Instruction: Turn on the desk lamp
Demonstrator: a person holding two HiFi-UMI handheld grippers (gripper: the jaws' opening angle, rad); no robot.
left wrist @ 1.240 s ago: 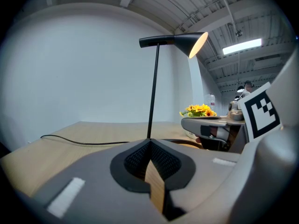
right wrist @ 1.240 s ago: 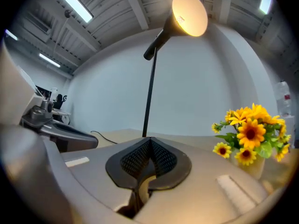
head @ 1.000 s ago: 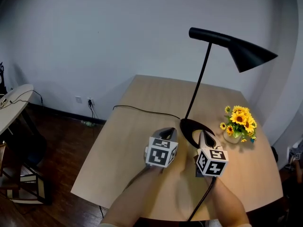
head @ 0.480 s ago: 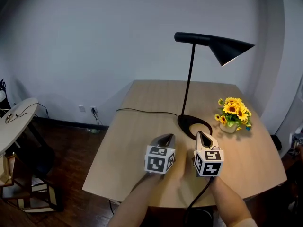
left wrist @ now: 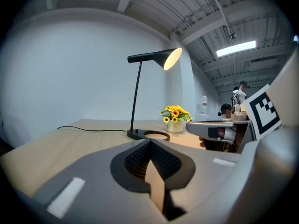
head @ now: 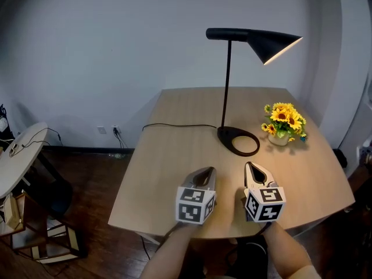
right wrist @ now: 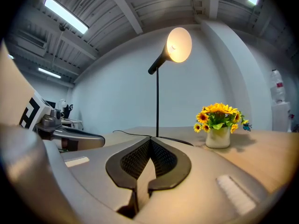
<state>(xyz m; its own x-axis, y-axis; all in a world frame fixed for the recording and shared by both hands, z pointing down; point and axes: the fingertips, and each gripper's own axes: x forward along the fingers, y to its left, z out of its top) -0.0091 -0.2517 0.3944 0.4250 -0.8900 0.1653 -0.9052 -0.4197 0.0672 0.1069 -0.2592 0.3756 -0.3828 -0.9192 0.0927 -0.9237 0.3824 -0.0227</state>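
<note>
Fingers (left wrist: 136,158) of the left gripper (head: 204,171) are pressing together with nothing between them, and those of the right gripper (head: 251,167) are meeting the same way. Both grippers are hovering over the near part of the counter (head: 165,167). Farther back the desk lamp (head: 226,80) is standing, well apart from them and near the sunflower pot (head: 282,122), and its shade is glowing.

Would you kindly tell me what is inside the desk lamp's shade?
The lamp shade glows bright yellow-white inside, so the light is on. The bulb itself cannot be made out, because the glare washes it out.
</note>
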